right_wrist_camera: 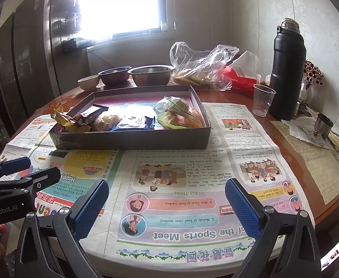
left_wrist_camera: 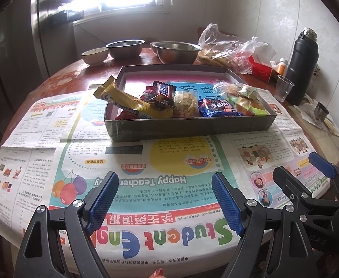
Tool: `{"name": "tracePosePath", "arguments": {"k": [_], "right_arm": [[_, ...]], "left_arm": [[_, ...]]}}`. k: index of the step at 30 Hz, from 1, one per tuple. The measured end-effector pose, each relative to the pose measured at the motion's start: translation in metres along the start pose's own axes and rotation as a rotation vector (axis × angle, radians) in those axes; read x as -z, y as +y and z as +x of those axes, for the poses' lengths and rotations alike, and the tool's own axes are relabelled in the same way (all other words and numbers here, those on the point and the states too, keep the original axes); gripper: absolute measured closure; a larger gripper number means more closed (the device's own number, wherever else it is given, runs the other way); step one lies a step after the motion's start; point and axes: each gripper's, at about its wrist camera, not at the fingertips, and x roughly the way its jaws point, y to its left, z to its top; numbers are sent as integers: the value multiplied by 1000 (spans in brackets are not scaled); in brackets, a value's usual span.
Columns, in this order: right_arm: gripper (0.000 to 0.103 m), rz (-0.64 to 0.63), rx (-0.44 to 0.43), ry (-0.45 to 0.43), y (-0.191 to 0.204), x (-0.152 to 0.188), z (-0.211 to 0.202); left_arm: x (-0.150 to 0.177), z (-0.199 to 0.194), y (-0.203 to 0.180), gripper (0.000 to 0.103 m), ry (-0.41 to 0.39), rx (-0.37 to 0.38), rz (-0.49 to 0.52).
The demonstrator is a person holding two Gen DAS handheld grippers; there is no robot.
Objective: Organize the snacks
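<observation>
Left gripper [left_wrist_camera: 164,202] spread wide above the newspaper [left_wrist_camera: 127,173], nothing between its blue pads [left_wrist_camera: 104,199]; right gripper [right_wrist_camera: 167,208] likewise released and empty, hovering beside it over the same sheet, both well short of the box

Shallow dark cardboard box [left_wrist_camera: 192,128] resting on the far part of the newspaper, snacks gathered along its near side: yellow wafer packet [left_wrist_camera: 127,102] leaning over the left wall, Snickers bar [left_wrist_camera: 162,93] tilted on top of the pile, clear-wrapped rice cake [left_wrist_camera: 185,104] in the middle, blue cookie packet [left_wrist_camera: 218,108] just right of it, clear bag of green-wrapped sweets [left_wrist_camera: 243,97] at the right end

Behind the box on the worn red table [left_wrist_camera: 60,78]: small ceramic bowl [left_wrist_camera: 94,55], two steel bowls [left_wrist_camera: 125,47] [left_wrist_camera: 176,51], crumpled clear plastic bag [left_wrist_camera: 229,48], red tissue box [left_wrist_camera: 262,68]

To the right: clear plastic cup [left_wrist_camera: 284,88], tall black thermos [left_wrist_camera: 302,67], small metal cup [left_wrist_camera: 321,111]
</observation>
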Motion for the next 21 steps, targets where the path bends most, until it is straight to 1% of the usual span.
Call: {"name": "tracePosePath", "arguments": {"k": [21], "right_arm": [[1,7,0,12,-1,2,3]], "left_arm": [[1,0,-2,19,4,-9,5]]}}
